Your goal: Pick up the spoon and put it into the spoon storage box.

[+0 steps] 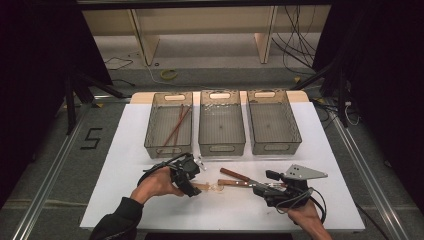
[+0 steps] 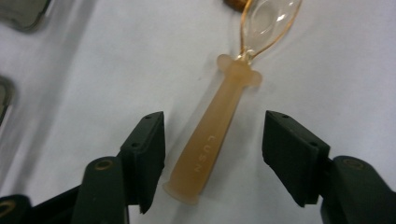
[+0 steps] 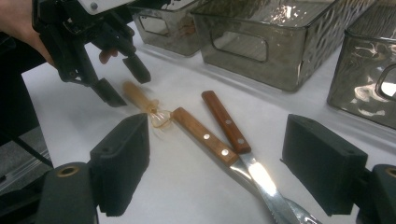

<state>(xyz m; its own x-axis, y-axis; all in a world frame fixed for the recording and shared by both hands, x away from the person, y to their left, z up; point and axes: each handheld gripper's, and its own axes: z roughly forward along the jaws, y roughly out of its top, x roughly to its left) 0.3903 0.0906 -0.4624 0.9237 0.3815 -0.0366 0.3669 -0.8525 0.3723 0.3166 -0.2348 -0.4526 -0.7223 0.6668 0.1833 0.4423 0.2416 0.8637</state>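
Your left gripper (image 1: 194, 176) hangs with its jaws spread wide on either side of the translucent amber plastic spoon (image 2: 219, 126), not touching its handle. Just right of that spoon lie two wooden-handled steel knives (image 3: 219, 140), and beyond them your right gripper (image 1: 272, 186) gapes, holding nothing.

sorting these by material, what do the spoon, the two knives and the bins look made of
Spoon: plastic, it seems, with a frosted amber handle and a clear glossy bowl.
Knives: brown wooden handles with pale rivets, shiny steel-like blades.
Bins: smoky see-through plastic by the look, with rippled walls.
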